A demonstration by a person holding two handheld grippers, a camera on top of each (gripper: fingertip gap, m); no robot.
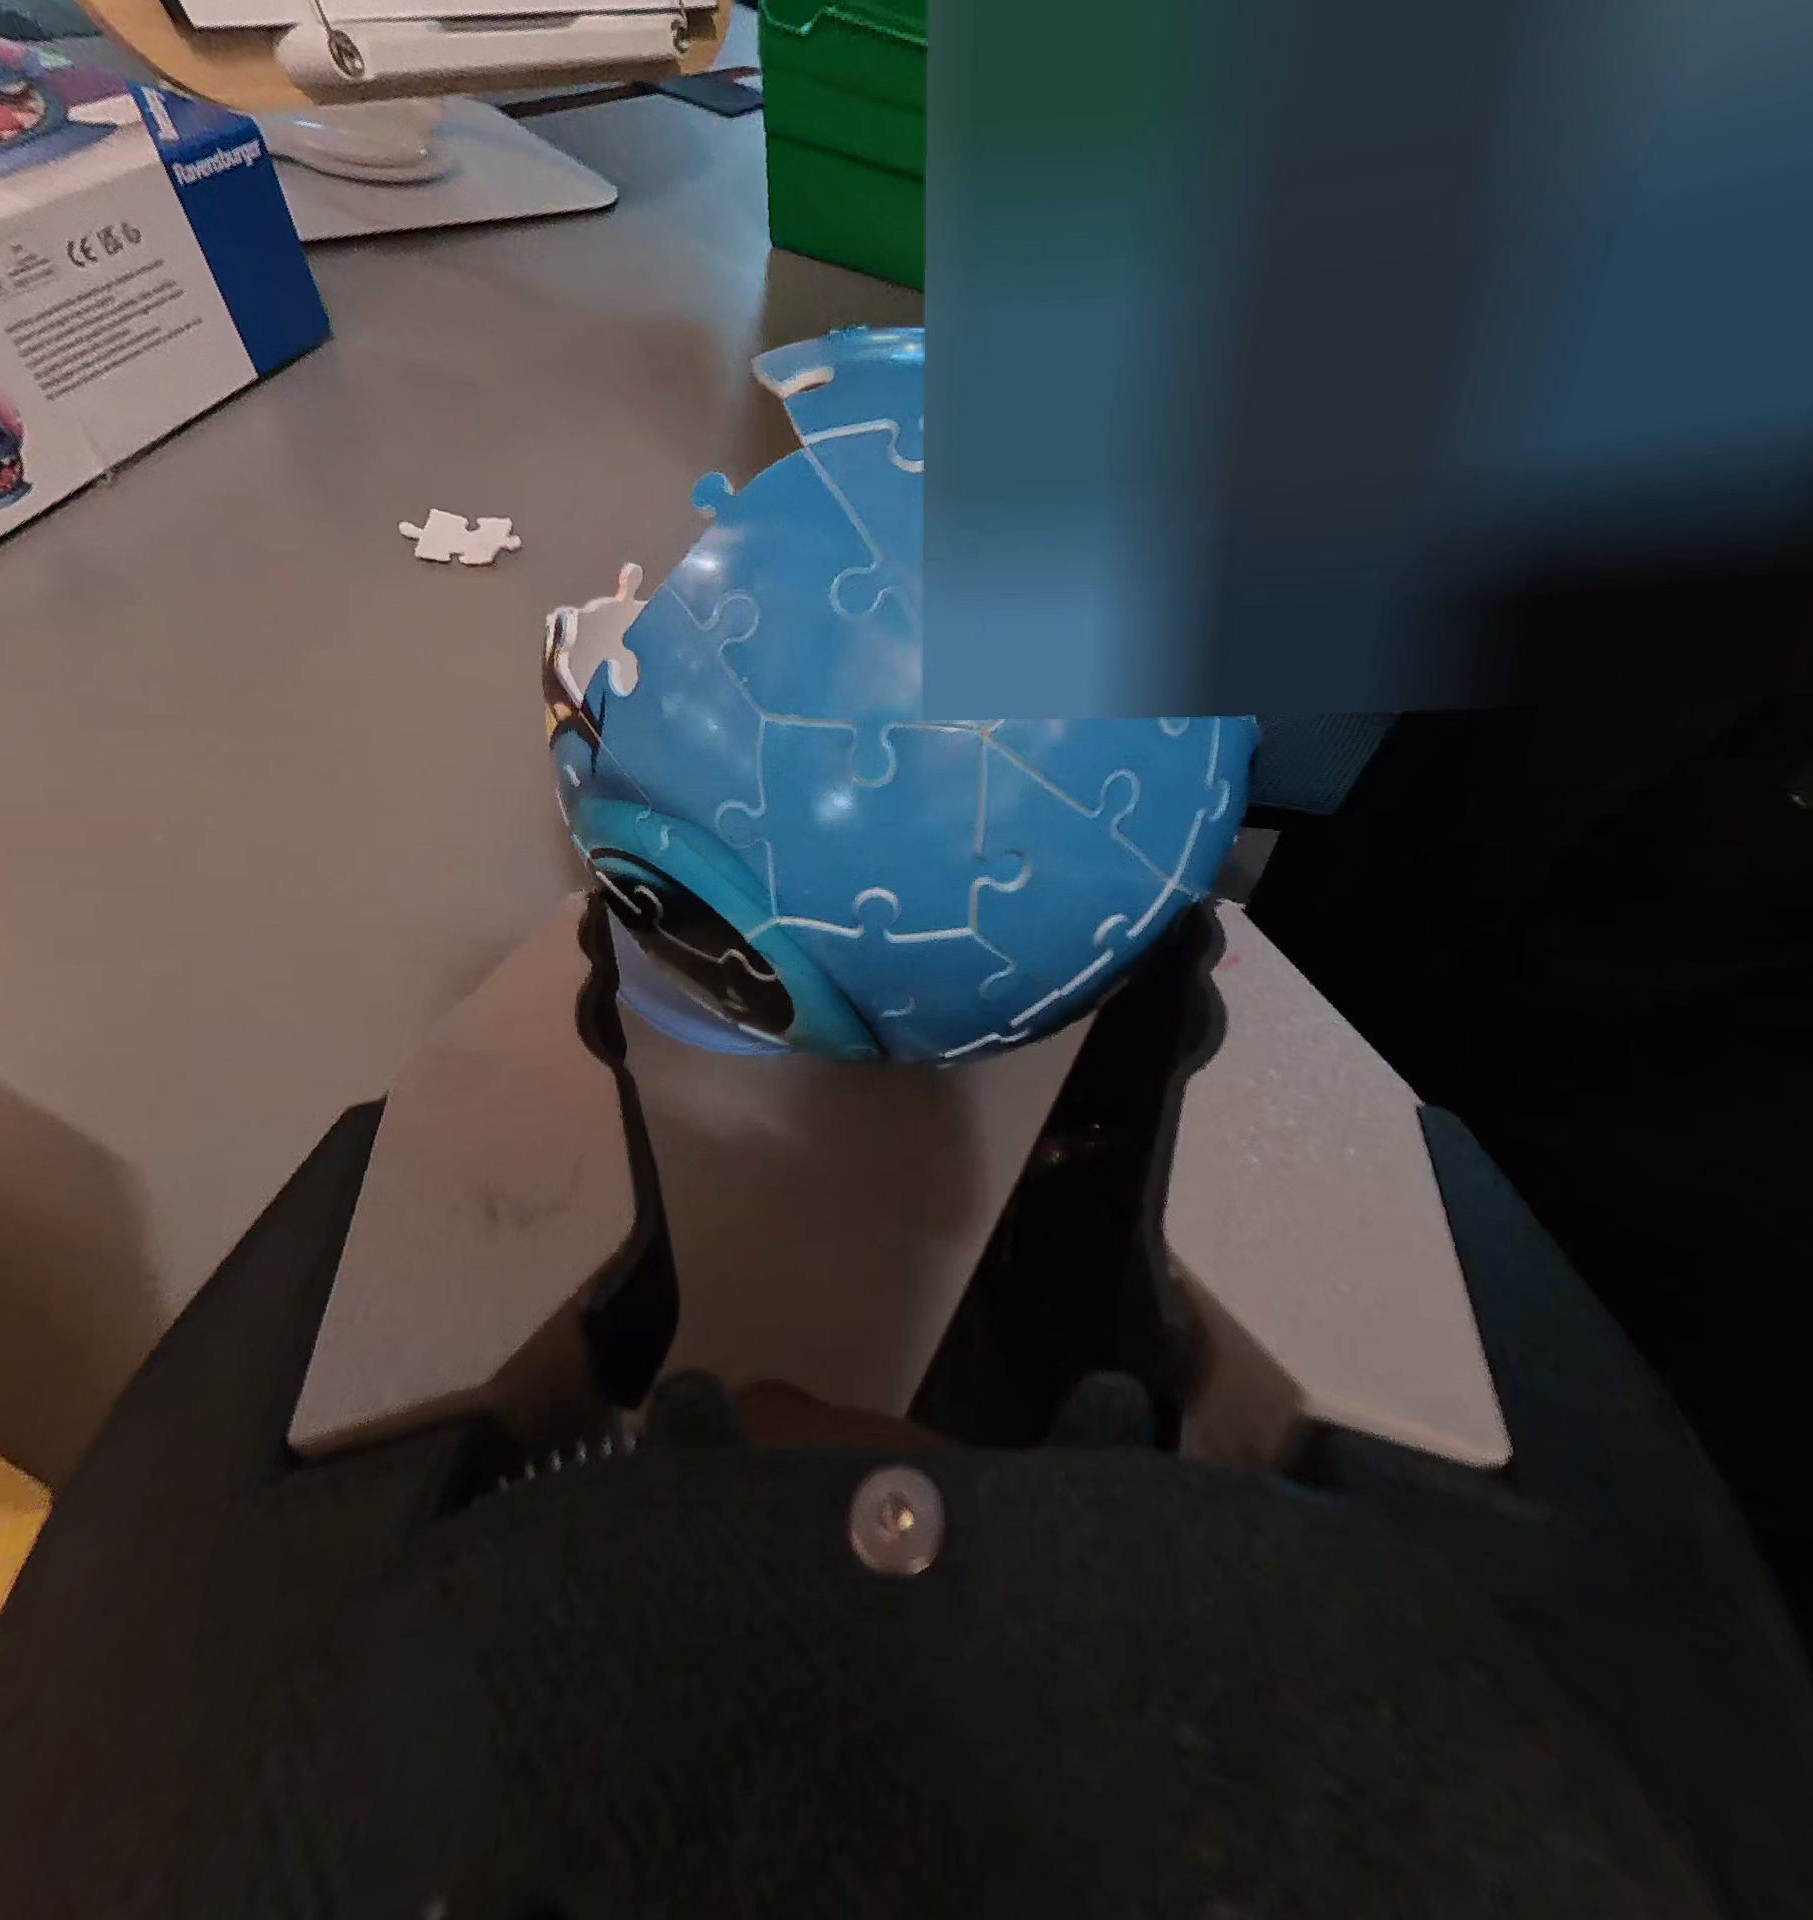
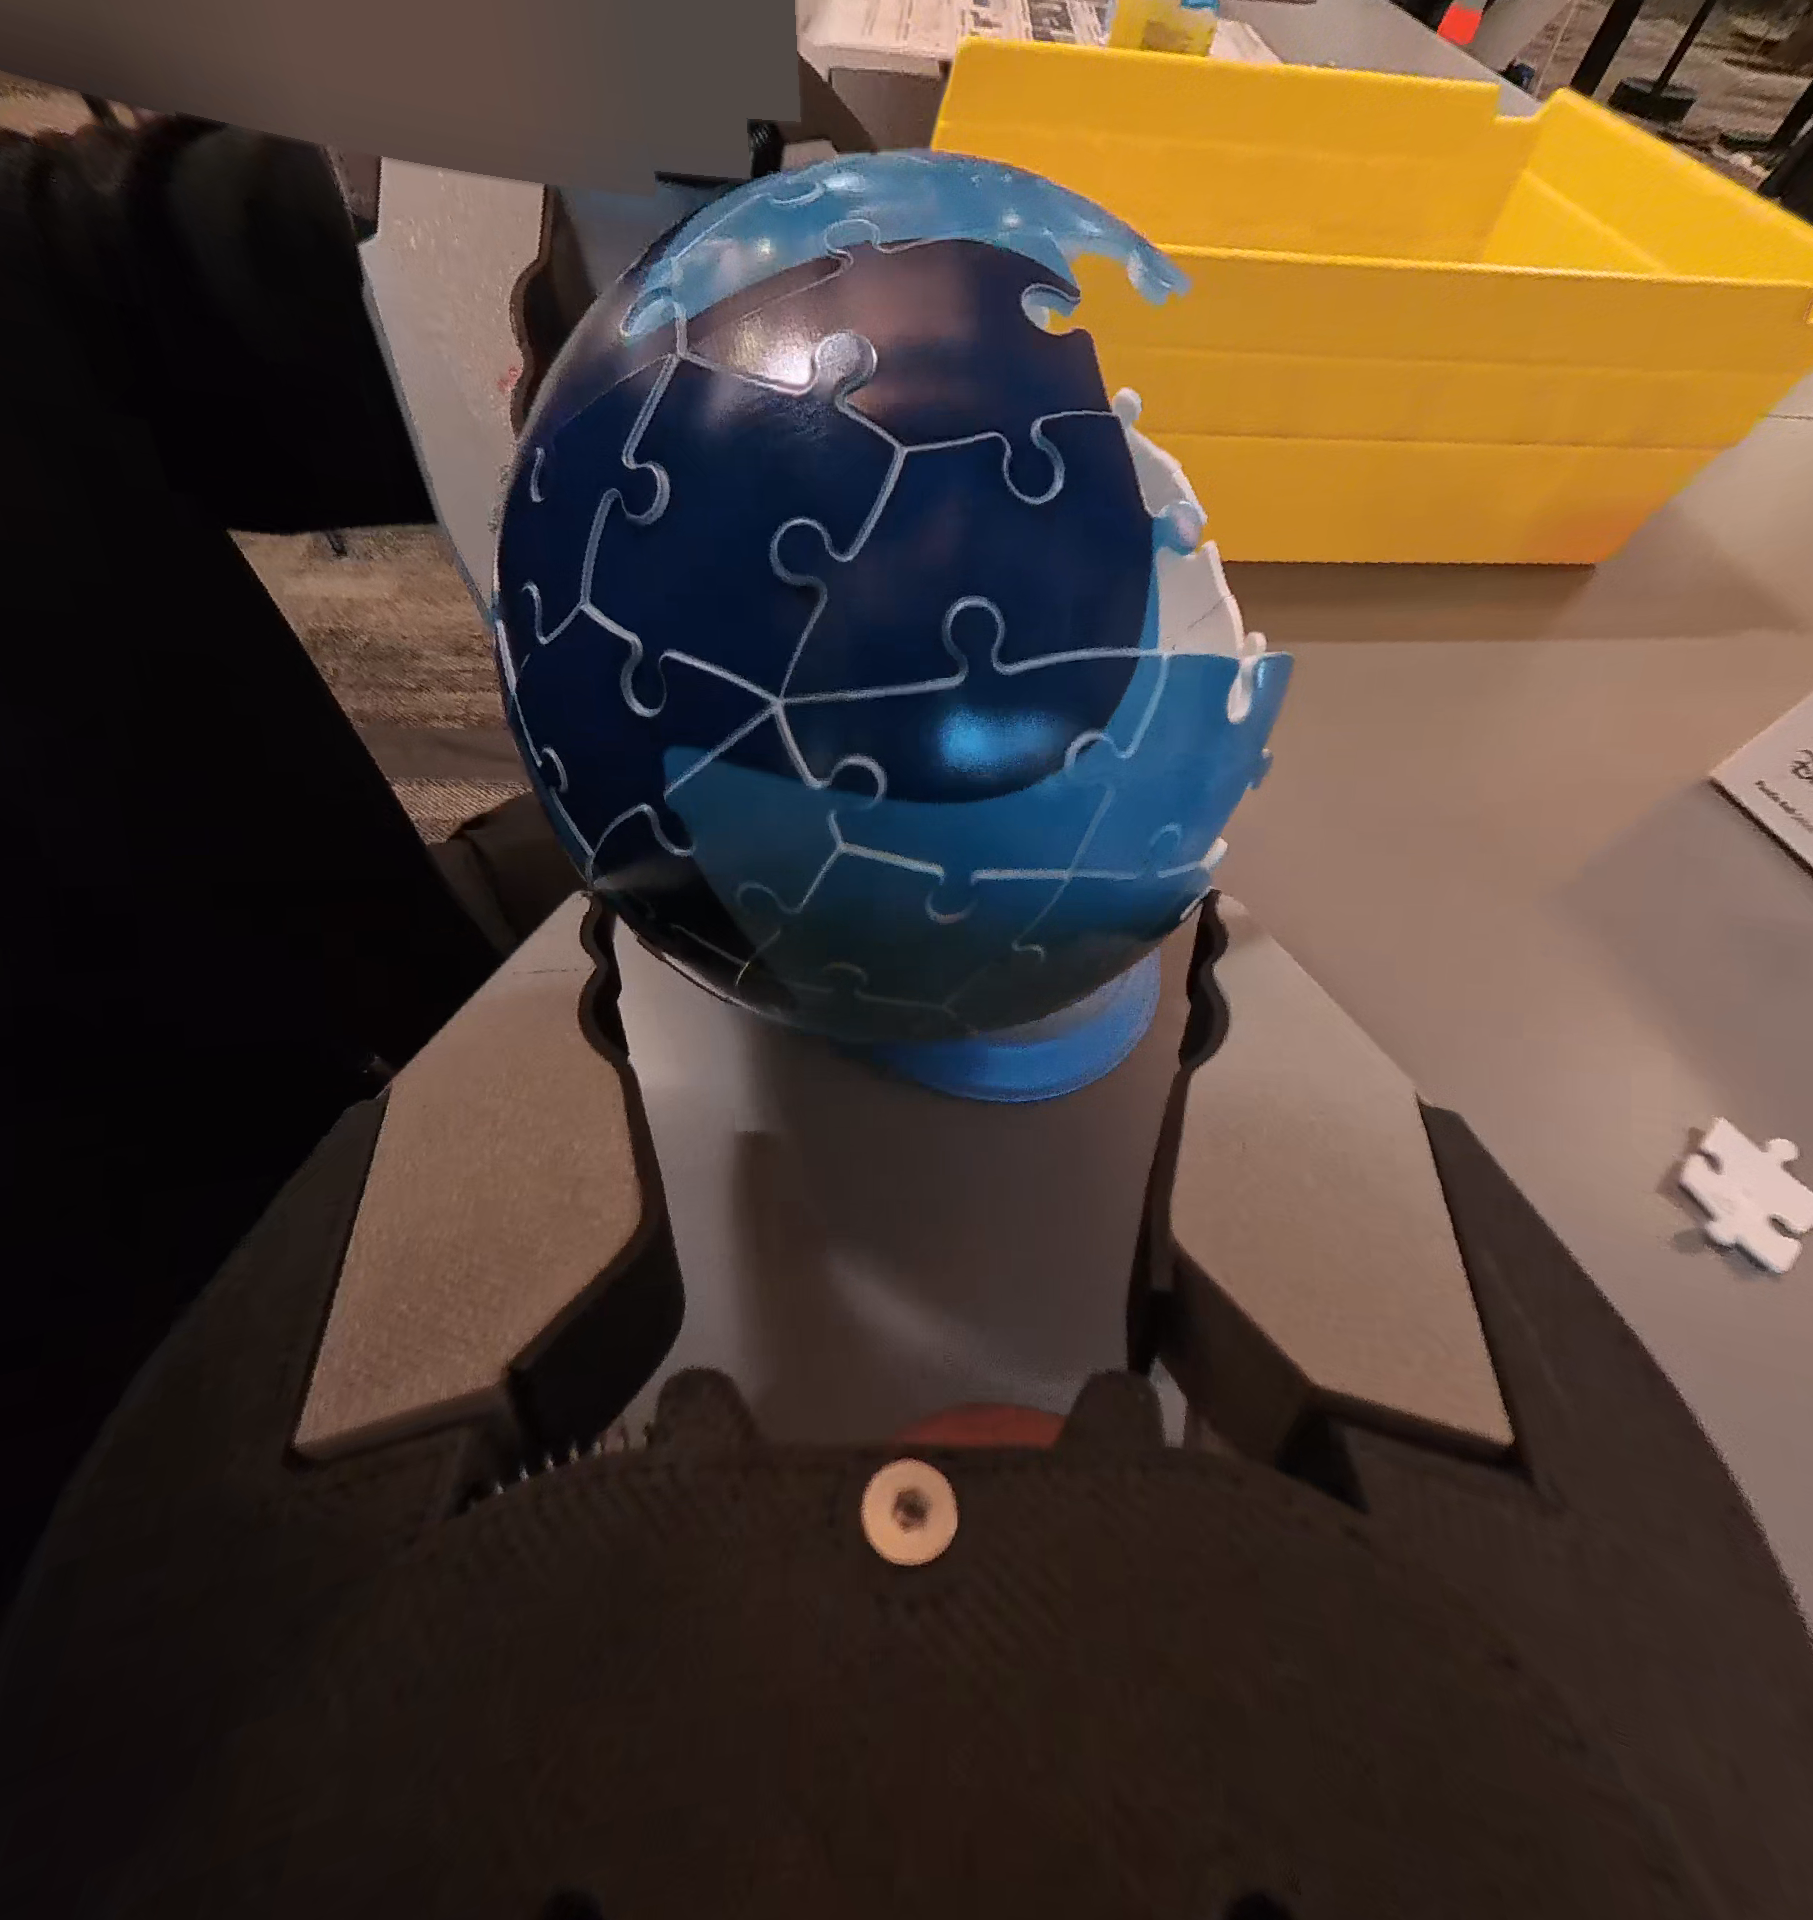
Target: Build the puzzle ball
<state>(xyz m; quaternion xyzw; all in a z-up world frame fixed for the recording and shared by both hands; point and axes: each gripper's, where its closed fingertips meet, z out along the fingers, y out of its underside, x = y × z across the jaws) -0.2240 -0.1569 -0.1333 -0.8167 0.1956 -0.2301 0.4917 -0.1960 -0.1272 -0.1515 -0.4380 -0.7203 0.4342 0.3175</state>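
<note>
The part-built blue plastic puzzle ball [image 2: 829, 644] stands on its blue ring base [image 2: 1027, 1049] on the grey desk [image 1: 258, 748]. Both grippers, left [image 1: 897, 935] and right [image 2: 897, 935], have spread fingers flanking it, gripping nothing. The loose white piece [image 2: 1754, 1210] probably goes next; steady the ball gently, since hard squeezing may pop seams.

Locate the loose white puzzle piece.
In the right wrist view, the loose white puzzle piece lies on the grey table, right of the puzzle ball.
</note>
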